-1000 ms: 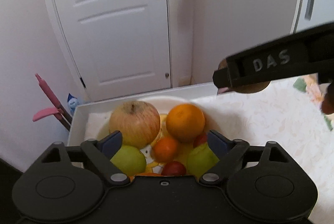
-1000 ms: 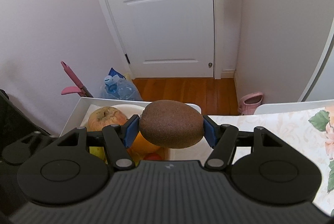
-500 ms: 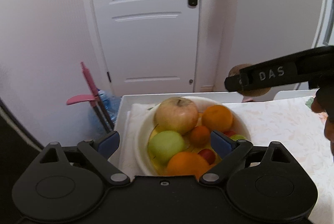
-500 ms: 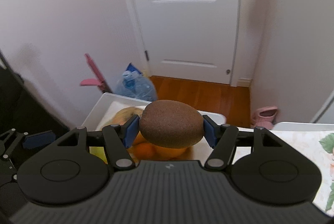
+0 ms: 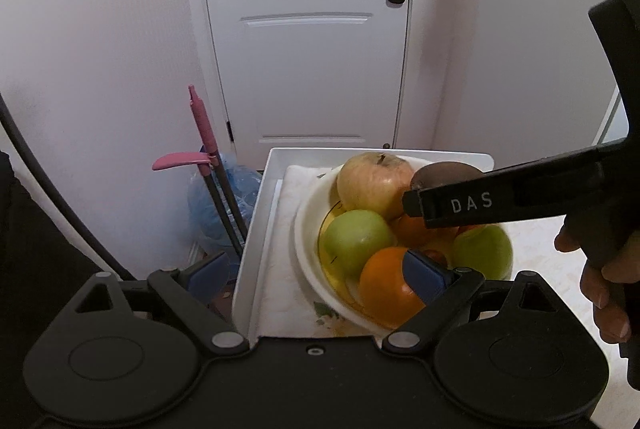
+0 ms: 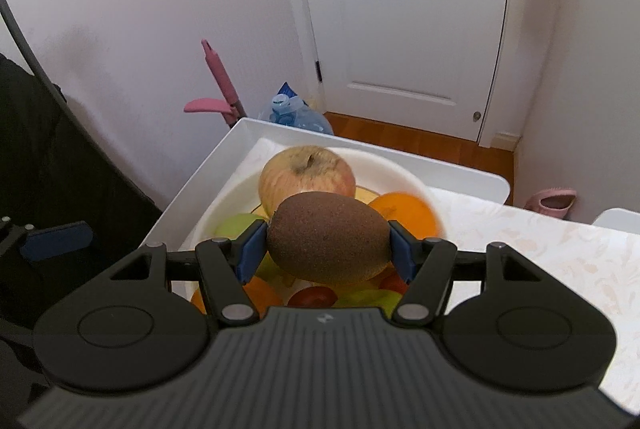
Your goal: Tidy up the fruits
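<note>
Kiwi (image 6: 329, 237) clamped in our right hand-held gripper (image 6: 327, 255) hovers over the full bowl (image 5: 308, 249); we should lower into a gap before releasing, left hand-held gripper (image 5: 320, 275) wide and empty.

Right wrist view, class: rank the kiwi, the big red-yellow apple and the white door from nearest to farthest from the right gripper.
1. Kiwi: clamped between the right gripper pads.
2. Red-yellow apple: just beyond, in the bowl.
3. White door: far back, across the floor.
</note>
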Motion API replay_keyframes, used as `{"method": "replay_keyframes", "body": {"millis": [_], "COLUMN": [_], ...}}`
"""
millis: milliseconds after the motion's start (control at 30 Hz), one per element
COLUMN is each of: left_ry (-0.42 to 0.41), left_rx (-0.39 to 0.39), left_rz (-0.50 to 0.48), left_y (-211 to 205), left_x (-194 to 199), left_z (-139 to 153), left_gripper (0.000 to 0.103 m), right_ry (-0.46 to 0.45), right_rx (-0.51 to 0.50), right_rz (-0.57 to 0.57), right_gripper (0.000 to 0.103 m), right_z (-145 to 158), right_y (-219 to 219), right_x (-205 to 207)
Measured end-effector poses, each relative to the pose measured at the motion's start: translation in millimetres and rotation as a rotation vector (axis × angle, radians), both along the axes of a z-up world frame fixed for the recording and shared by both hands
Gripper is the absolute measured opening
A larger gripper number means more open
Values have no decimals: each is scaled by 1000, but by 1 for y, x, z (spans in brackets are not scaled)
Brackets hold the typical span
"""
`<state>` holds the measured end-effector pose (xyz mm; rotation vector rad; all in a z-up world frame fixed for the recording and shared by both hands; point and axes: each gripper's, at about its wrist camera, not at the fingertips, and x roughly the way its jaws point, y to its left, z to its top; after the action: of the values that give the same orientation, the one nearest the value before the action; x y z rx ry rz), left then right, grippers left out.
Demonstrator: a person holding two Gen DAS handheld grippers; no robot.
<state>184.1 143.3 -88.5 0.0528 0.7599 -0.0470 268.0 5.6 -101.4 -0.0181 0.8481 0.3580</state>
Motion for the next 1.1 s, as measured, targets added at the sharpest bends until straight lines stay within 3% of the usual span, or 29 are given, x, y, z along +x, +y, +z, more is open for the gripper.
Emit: {"method": "replay_keyframes", "body": {"millis": [100, 200, 667, 867, 1100], "left_ry": [8, 18, 11, -43, -116], "left_rx": [4, 15, 11, 5, -10], "left_rz": [8, 15, -13, -23, -49], "left_y": [4, 6, 5, -8, -33], "left_x": [0, 0, -7, -22, -57], "left_z": [-3, -5, 0, 29, 77], "left_gripper": [96, 96, 96, 96, 96], "right_ry": [7, -28, -83, -131, -209], "right_rx": [-1, -26, -15, -7, -26], "right_rz": [19, 5, -33, -39, -109], "right_gripper": [82, 103, 103, 103, 103], "right_z": [-3, 0, 20, 59, 115], "right_y": [2, 1, -6, -24, -66], "right_x": [1, -2, -19, -45, -104]}}
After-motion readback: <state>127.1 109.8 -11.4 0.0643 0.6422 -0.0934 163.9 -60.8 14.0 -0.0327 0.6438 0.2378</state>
